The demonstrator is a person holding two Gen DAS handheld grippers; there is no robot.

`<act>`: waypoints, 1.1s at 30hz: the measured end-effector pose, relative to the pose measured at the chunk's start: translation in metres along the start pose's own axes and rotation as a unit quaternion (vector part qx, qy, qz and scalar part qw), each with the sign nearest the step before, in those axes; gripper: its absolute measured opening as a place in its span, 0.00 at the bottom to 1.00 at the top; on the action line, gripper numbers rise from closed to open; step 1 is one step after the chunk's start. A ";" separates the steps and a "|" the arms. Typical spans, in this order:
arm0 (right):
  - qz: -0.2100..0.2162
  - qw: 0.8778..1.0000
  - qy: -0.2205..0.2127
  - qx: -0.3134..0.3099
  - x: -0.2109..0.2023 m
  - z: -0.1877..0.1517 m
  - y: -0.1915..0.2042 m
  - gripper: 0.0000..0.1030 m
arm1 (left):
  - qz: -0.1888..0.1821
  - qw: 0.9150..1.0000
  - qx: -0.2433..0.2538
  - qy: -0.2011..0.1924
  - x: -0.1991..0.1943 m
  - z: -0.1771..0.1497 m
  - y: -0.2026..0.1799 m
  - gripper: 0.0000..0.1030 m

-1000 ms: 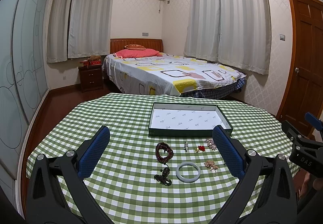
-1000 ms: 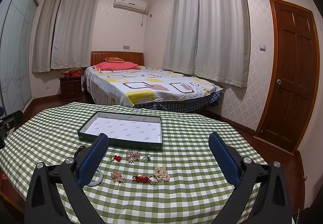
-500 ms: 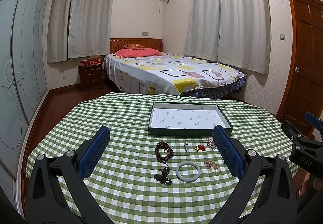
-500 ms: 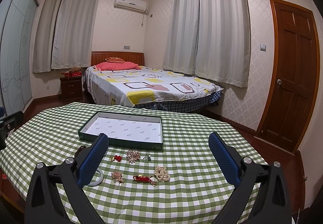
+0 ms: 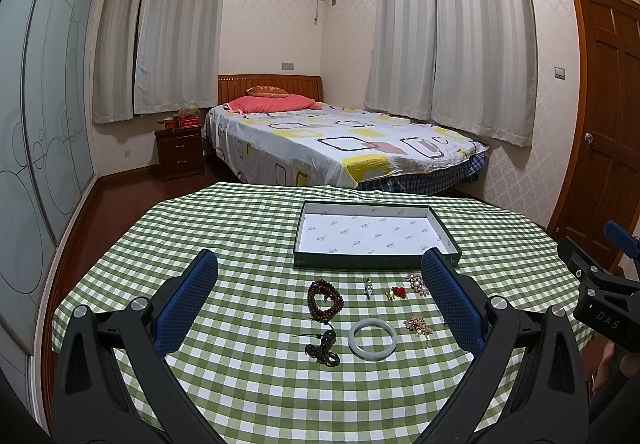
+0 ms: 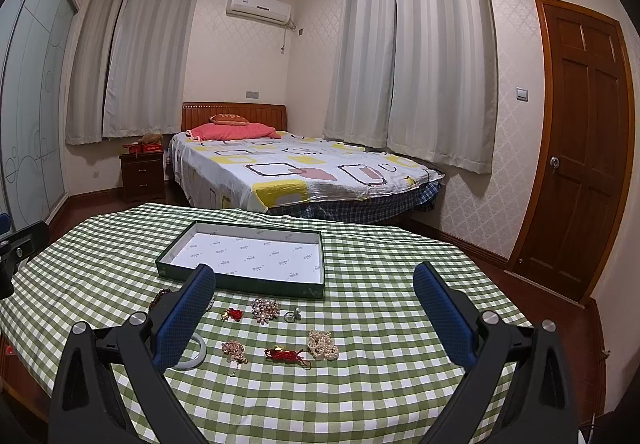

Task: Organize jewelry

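Observation:
A shallow green box with a white lining sits on the green checked tablecloth. In front of it lie a dark bead bracelet, a pale jade bangle, a black cord piece, a red knot charm, a pearl cluster, a ring, a red cord charm and a white pearl strand. My left gripper hangs open above the bracelet and bangle. My right gripper hangs open above the right-hand pieces. Neither touches anything.
The round table ends close on every side. Beyond it stand a bed, a nightstand, curtains and a wooden door. The right gripper's body shows at the right edge of the left wrist view.

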State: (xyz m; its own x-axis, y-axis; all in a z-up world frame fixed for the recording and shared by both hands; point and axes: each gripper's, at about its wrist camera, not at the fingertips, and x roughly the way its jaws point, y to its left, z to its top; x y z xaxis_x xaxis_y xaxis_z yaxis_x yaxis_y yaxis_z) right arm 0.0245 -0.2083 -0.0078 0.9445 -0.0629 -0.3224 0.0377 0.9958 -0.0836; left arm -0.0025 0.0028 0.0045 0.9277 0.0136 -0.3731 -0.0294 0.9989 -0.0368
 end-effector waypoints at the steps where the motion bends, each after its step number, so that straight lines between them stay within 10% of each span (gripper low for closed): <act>1: 0.000 1.000 0.000 0.000 0.000 0.000 0.000 0.94 | 0.000 1.000 0.000 0.000 0.000 0.000 0.000 0.96; 17: 0.016 1.000 0.000 -0.002 0.018 -0.017 0.005 0.94 | 0.001 1.000 -0.005 0.022 0.018 -0.015 0.004 0.96; 33: 0.088 0.990 0.111 0.007 0.099 -0.078 0.015 0.93 | 0.010 0.990 -0.010 0.140 0.116 -0.072 0.014 0.96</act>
State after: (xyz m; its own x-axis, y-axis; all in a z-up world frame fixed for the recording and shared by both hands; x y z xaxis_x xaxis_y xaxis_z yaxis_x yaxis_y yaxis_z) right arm 0.0928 -0.2051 -0.1147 0.8424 0.1005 -0.5294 -0.1150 0.9933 0.0056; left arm 0.0778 0.0150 -0.1062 0.7879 0.0170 -0.6155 -0.0559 0.9975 -0.0439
